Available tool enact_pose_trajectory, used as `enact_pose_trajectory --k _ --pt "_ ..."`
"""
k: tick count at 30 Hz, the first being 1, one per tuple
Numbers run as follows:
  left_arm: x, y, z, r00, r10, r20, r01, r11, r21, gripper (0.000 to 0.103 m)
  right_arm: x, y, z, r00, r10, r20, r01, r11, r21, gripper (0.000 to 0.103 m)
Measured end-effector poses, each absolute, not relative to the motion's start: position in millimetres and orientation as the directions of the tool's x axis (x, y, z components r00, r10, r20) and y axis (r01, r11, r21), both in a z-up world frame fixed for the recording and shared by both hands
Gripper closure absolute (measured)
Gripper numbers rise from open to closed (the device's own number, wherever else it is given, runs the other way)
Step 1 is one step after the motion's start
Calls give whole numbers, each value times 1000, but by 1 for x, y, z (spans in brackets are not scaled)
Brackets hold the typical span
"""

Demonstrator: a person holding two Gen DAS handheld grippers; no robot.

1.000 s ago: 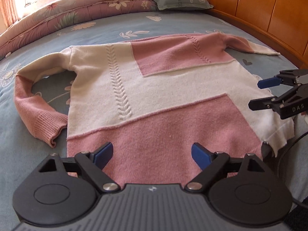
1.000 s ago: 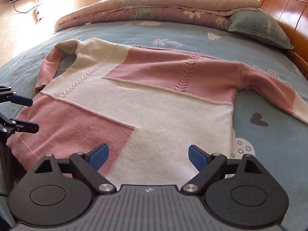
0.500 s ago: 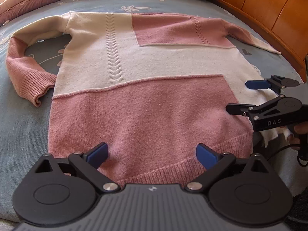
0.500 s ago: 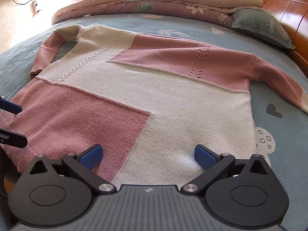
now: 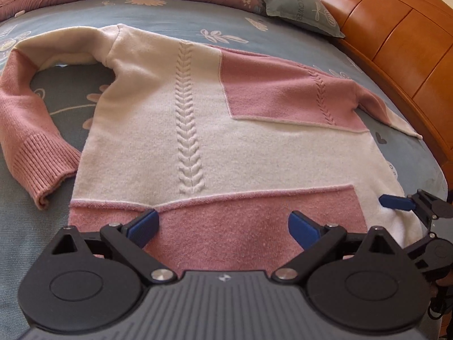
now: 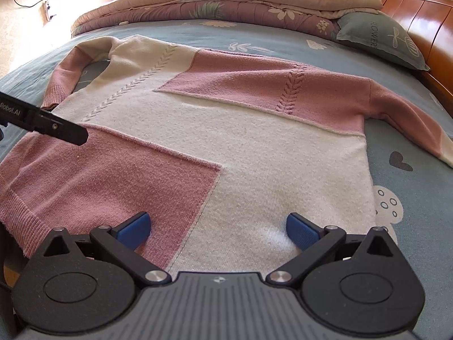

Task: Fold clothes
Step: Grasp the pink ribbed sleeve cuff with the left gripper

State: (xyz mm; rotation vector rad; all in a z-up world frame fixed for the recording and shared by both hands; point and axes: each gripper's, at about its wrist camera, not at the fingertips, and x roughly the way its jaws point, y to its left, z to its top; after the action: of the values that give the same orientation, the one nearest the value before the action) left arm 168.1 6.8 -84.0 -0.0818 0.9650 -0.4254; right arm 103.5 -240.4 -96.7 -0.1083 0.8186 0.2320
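A pink and cream knit sweater [image 5: 226,147] lies flat and face up on the blue bedsheet [image 5: 70,104], sleeves spread to both sides. My left gripper [image 5: 223,228] is open over the pink panel near the hem, with nothing between its fingers. In the right wrist view the same sweater [image 6: 254,147] fills the middle, and my right gripper [image 6: 217,231] is open low over the hem where pink meets cream. The right gripper's blue pad [image 5: 396,202] shows over the sweater's lower right corner. The left gripper's black body [image 6: 42,121] juts in over the pink panel.
A folded floral quilt [image 6: 226,2] lies across the far side of the bed, with a grey-green pillow [image 6: 379,39] beside it. A wooden headboard [image 5: 396,36] runs along the right. The bed's near edge is just below both grippers.
Both grippers opened a little wider. The left gripper rolled and moved in over the sweater's lower pink panel. The right gripper sank toward the hem, then held still.
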Motion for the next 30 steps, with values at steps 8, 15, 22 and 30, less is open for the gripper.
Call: enact_pose_trajectory --k 8,15,22,30 --pt "169 56 -50 623 -228 -748 227 968 -105 6 102 -239 -97 667 155 -729 -236 972 -10 0" --pt "183 94 -48 646 -164 -746 151 985 -86 13 103 -238 -97 663 150 -733 -231 973 -10 0" --pt "194 149 -81 600 -377 -706 -50 863 -503 14 106 -237 -96 658 140 -740 -220 975 -12 0" --pt "221 197 -112 682 -496 -538 -142 632 -762 15 108 -235 -96 657 128 -743 -205 979 -12 0"
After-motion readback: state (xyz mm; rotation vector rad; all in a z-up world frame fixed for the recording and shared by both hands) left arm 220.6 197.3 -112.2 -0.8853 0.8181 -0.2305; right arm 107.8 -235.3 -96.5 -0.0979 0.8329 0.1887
